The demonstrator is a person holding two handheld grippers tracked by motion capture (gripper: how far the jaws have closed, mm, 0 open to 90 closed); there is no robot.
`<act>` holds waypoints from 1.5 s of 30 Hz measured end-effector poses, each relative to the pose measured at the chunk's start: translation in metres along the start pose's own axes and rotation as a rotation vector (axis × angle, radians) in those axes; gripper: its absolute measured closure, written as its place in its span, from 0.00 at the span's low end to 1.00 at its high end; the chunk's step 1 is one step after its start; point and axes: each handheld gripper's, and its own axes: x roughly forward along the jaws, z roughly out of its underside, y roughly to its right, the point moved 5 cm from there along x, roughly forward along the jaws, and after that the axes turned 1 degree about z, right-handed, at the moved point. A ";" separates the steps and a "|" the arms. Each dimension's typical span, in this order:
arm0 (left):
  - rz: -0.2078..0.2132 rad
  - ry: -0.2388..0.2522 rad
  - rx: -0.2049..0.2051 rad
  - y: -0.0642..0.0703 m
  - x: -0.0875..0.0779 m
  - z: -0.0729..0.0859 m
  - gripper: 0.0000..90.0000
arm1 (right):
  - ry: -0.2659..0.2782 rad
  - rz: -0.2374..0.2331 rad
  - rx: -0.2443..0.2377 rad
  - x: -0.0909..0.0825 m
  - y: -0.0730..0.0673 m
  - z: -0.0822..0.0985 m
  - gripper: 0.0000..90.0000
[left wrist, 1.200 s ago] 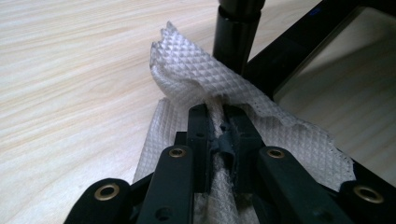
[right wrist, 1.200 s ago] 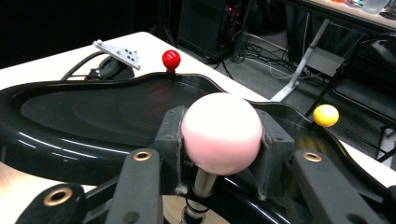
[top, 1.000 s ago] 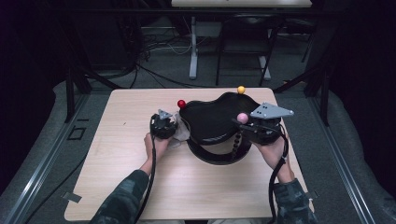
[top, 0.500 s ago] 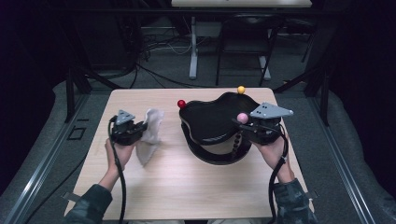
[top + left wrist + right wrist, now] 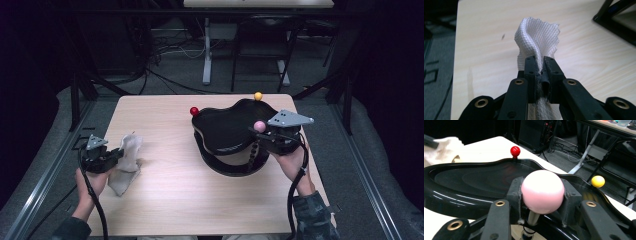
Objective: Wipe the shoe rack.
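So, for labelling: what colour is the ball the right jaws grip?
Pale pink ball, clearest in the right gripper view.

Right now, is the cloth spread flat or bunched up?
Bunched. The left gripper is shut on the cloth, which rises in a crumpled fold; its tail drapes onto the table.

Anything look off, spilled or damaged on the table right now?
Nothing stands out. The left gripper pinches the white cloth near the table's left edge; the right gripper clamps the pink ball on the black tray. No spills or breakage visible.
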 end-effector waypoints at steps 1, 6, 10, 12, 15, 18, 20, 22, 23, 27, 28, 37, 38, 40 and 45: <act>-0.007 -0.013 -0.010 -0.004 0.002 0.004 0.90 | -0.002 0.010 0.000 0.000 0.000 0.000 0.66; -0.039 -0.094 -0.048 -0.022 0.017 0.029 0.90 | -0.002 0.012 -0.001 0.000 0.000 0.000 0.66; -0.051 -0.136 -0.054 -0.027 0.024 0.041 0.87 | -0.002 0.012 0.000 0.000 0.000 0.000 0.66; -0.060 -0.148 -0.064 -0.029 0.027 0.044 0.87 | -0.002 0.013 0.000 0.000 0.000 0.000 0.66; -0.056 -0.151 -0.066 -0.030 0.026 0.045 0.84 | -0.002 0.014 0.000 0.000 0.000 0.000 0.66; -0.052 -0.136 -0.095 -0.032 0.022 0.042 0.69 | -0.002 0.013 0.000 0.000 0.000 0.000 0.66; -0.057 -0.112 -0.110 -0.034 0.015 0.038 0.59 | -0.003 0.013 -0.001 0.000 0.000 0.000 0.66; -0.053 -0.074 -0.116 -0.034 0.006 0.030 0.50 | -0.003 0.012 -0.001 0.000 0.000 0.000 0.66; -0.053 -0.060 -0.114 -0.034 0.002 0.026 0.46 | -0.003 0.012 -0.001 0.000 0.000 0.000 0.66; -0.033 -0.002 -0.105 -0.026 -0.006 0.011 0.35 | -0.004 0.011 -0.001 0.000 0.000 0.000 0.66; -0.025 0.011 -0.098 -0.022 -0.006 0.007 0.34 | -0.004 0.011 -0.001 0.000 0.000 0.000 0.66; 0.071 0.058 -0.026 0.015 0.012 -0.023 0.18 | -0.006 0.003 0.001 0.000 0.000 0.000 0.66; 0.090 0.054 -0.012 0.022 0.019 -0.027 0.17 | -0.006 0.004 0.001 0.000 0.000 0.000 0.66; 0.120 0.049 0.004 0.033 0.028 -0.032 0.16 | -0.005 0.013 0.001 0.000 0.000 0.000 0.66; 0.196 0.041 0.047 0.061 0.056 -0.045 0.11 | -0.011 -0.020 0.003 -0.001 -0.001 0.000 0.66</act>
